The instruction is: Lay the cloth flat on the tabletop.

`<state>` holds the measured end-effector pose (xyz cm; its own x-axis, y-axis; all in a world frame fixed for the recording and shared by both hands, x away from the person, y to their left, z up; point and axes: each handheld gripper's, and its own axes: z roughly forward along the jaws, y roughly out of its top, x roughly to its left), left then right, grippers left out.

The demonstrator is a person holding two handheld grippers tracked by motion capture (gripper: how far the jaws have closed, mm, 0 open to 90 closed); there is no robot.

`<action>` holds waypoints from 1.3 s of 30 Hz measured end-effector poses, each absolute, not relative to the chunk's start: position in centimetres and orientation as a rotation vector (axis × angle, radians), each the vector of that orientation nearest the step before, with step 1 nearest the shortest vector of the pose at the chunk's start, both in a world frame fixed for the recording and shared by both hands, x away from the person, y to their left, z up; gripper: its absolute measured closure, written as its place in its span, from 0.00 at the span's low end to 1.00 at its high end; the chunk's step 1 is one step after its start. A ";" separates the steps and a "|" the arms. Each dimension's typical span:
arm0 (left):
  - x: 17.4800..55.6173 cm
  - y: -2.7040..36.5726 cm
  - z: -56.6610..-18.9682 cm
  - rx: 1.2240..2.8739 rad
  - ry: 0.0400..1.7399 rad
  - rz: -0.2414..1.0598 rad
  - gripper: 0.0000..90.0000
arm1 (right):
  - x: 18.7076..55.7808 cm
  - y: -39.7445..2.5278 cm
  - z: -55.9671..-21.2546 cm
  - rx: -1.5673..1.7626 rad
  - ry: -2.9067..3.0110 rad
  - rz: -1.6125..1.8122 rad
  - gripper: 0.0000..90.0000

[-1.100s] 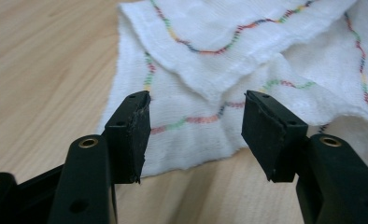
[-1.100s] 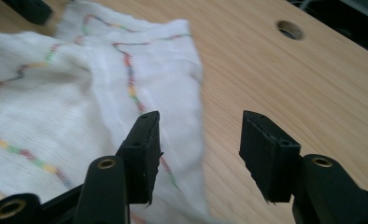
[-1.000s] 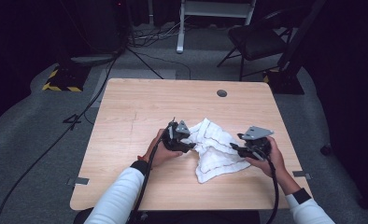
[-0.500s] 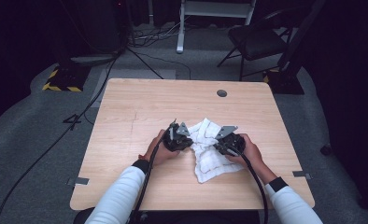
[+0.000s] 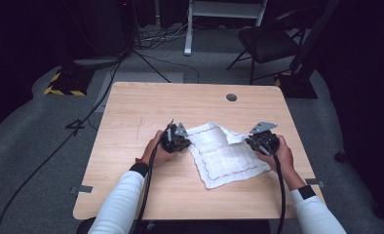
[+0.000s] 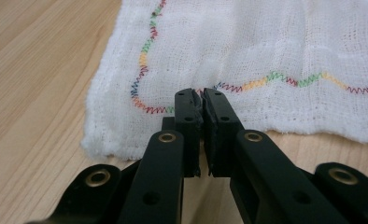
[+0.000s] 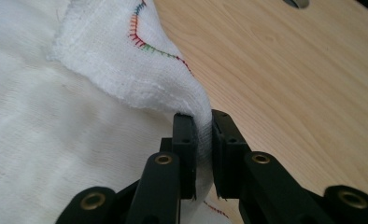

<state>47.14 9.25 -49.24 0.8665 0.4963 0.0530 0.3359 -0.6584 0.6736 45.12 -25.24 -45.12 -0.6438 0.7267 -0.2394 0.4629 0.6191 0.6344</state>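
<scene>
Both forearms reach forward, left tool [image 5: 179, 138] and right tool [image 5: 258, 138] low, jaws pinched together

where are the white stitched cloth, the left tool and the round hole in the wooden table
white cloth with wavy rainbow stitching [image 5: 227, 157], high view, on its flat middle
left tool [image 6: 201, 100], left gripper view, midway between its tips, shut on the cloth's edge
round grey hole in the wooden table [image 5: 231, 97], high view, on its centre
</scene>
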 end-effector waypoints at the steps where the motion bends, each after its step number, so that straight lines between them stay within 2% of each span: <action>1: 47.2 9.4 -49.2 2.352 0.603 0.306 0.94 | 45.4 -25.7 -45.4 0.971 2.366 0.744 0.91; 6: 47.2 9.9 -49.2 2.350 0.611 0.315 0.92 | 46.4 -27.5 -46.3 1.064 2.399 0.766 0.88; 9: 47.3 10.3 -49.2 2.326 0.660 0.311 0.76 | 46.5 -27.8 -46.4 1.069 2.392 0.760 0.77; 12: 47.4 10.5 -49.0 2.295 0.731 0.349 0.55 | 46.4 -27.8 -46.1 1.035 2.385 0.801 0.68; 16: 48.1 10.2 -48.6 2.223 0.841 0.336 0.40 | 46.7 -27.0 -45.6 0.969 2.377 0.791 0.61; 18: 48.5 10.1 -48.5 2.205 0.887 0.360 0.35 | 47.2 -26.8 -45.3 0.995 2.387 0.815 0.60; 21: 48.9 10.1 -48.7 2.196 0.919 0.359 0.30 | 48.7 -26.7 -44.8 1.009 2.353 0.829 0.59; 29: 49.7 10.7 -49.3 2.197 0.979 0.354 0.27 | 53.7 -26.6 -44.5 1.126 2.338 0.859 0.57; 31: 49.8 10.7 -49.4 2.183 0.981 0.332 0.27 | 54.3 -26.3 -44.9 1.115 2.324 0.854 0.59; 39: 50.0 10.0 -49.9 2.217 0.953 0.323 0.28 | 56.4 -25.0 -47.1 1.193 2.392 0.796 0.53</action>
